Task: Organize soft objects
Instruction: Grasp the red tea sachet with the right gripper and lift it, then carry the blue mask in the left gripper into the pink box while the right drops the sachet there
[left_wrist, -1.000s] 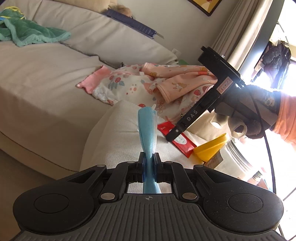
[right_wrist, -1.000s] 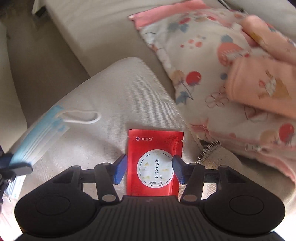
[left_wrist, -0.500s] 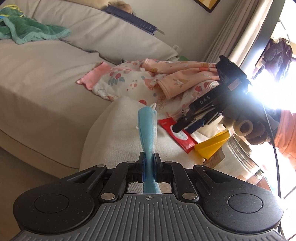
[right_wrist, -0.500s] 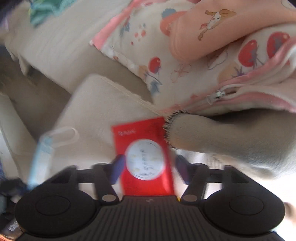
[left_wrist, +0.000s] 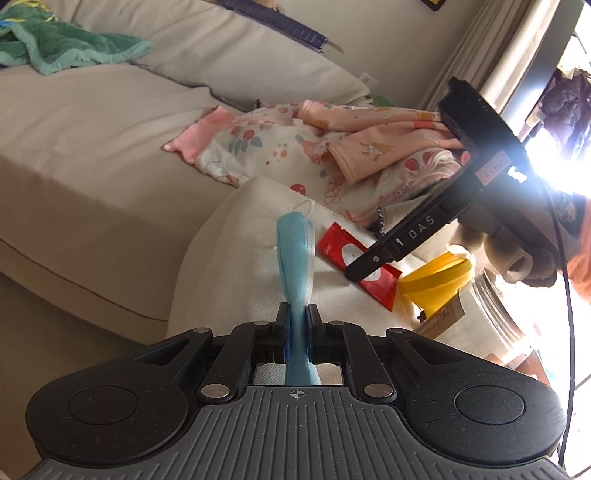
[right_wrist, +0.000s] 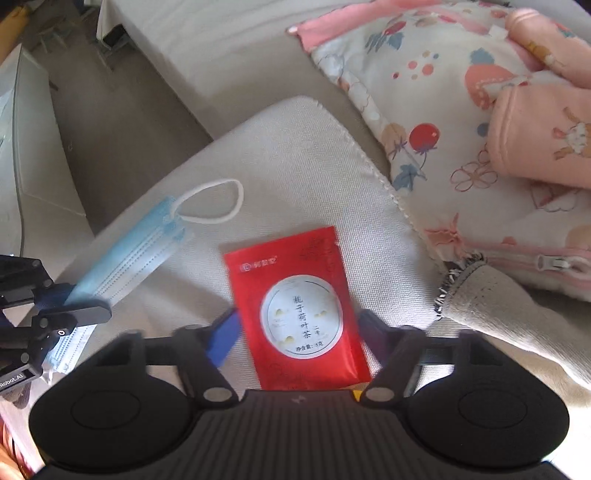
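Note:
My left gripper is shut on a folded blue face mask, held over the beige sofa armrest. The mask also shows in the right wrist view, with its white ear loop lying on the armrest and the left gripper clamped on its lower end. My right gripper is open, its jaws on either side of a red tea sachet that lies flat on the armrest. The sachet also shows in the left wrist view.
Pink floral baby clothes are piled on the sofa seat beyond the armrest. A green blanket lies far left on the sofa. A grey cloth lies right of the sachet. A yellow funnel and a jar stand beside the armrest.
The right gripper swung up toward the clothes and came back down over the red sachet. The left gripper kept hold of the mask and barely moved.

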